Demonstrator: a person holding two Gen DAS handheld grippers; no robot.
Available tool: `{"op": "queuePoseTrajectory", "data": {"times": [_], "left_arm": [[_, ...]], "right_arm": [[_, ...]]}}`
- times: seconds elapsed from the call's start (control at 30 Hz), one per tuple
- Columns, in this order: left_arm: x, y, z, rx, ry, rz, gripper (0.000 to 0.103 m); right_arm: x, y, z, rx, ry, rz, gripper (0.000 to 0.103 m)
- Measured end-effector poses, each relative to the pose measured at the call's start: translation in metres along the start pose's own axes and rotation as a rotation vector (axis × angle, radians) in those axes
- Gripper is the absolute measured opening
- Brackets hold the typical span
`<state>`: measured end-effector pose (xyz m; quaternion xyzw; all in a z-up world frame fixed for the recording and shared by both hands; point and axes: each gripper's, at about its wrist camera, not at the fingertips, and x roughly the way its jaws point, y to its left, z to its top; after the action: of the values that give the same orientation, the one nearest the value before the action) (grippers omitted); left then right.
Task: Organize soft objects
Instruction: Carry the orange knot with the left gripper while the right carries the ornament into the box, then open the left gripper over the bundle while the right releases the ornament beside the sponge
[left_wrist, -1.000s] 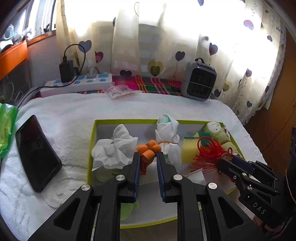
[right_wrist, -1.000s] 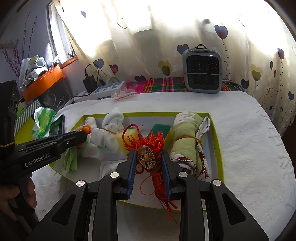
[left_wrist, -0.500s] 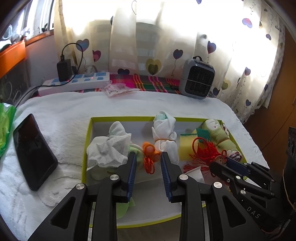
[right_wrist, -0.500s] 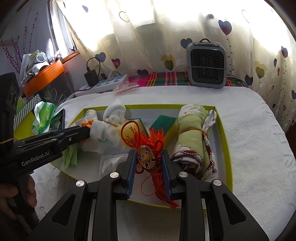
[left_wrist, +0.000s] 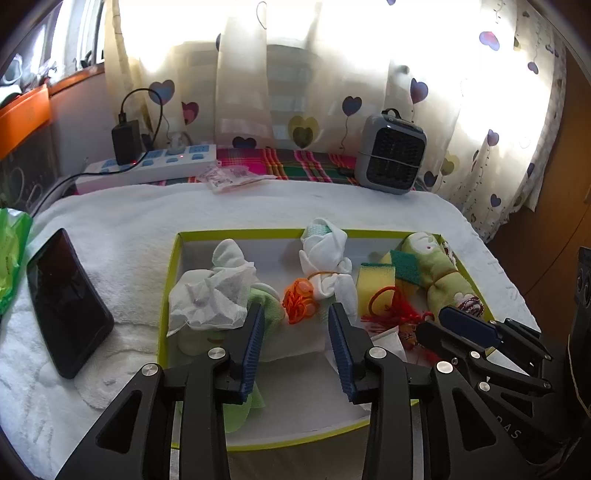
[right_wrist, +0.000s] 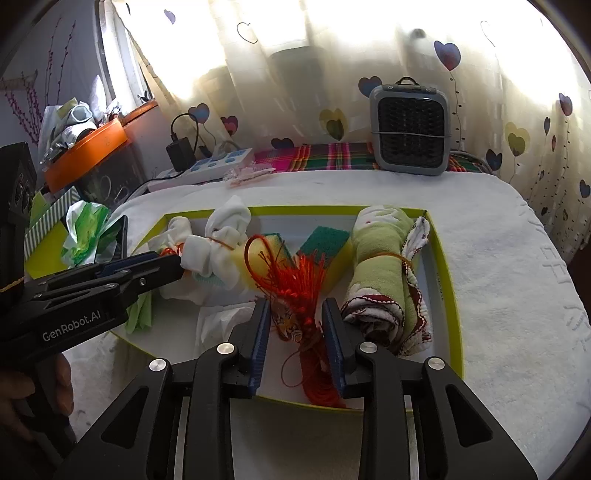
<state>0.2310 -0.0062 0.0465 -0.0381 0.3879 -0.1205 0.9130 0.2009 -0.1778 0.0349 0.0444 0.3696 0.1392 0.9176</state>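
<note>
A green-rimmed white tray (left_wrist: 236, 234) (right_wrist: 448, 288) on the towel holds soft things. My left gripper (left_wrist: 295, 332) is open over the tray; an orange cord bundle (left_wrist: 300, 300) lies free just ahead of it, beside a tied white cloth (left_wrist: 325, 254) and crumpled white cloth (left_wrist: 210, 295). My right gripper (right_wrist: 293, 325) is open, its jaws on either side of the red tassel ornament (right_wrist: 295, 291) lying in the tray. A rolled green towel (right_wrist: 384, 266) and yellow-green sponges (right_wrist: 327, 240) lie to its right.
A black phone (left_wrist: 66, 302) lies left of the tray on the white towel (left_wrist: 258, 206). A grey mini heater (left_wrist: 391, 155), a power strip (left_wrist: 147, 166) and a plastic packet (left_wrist: 229, 177) stand at the back. Green wrapping (right_wrist: 86, 229) lies at far left.
My left gripper opened, let go of the orange cord bundle and drew back. My right gripper opened and released the red tassel ornament into the tray.
</note>
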Motion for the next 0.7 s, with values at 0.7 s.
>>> {"op": "queuePoseTrajectory", "data": {"times": [0.7], "left_arm": [[-0.018,-0.008,-0.013,-0.001,0.002,0.073,0.047]], "right_arm": [[-0.013,0.004,-0.006,0.005,-0.019,-0.020,0.052]]}}
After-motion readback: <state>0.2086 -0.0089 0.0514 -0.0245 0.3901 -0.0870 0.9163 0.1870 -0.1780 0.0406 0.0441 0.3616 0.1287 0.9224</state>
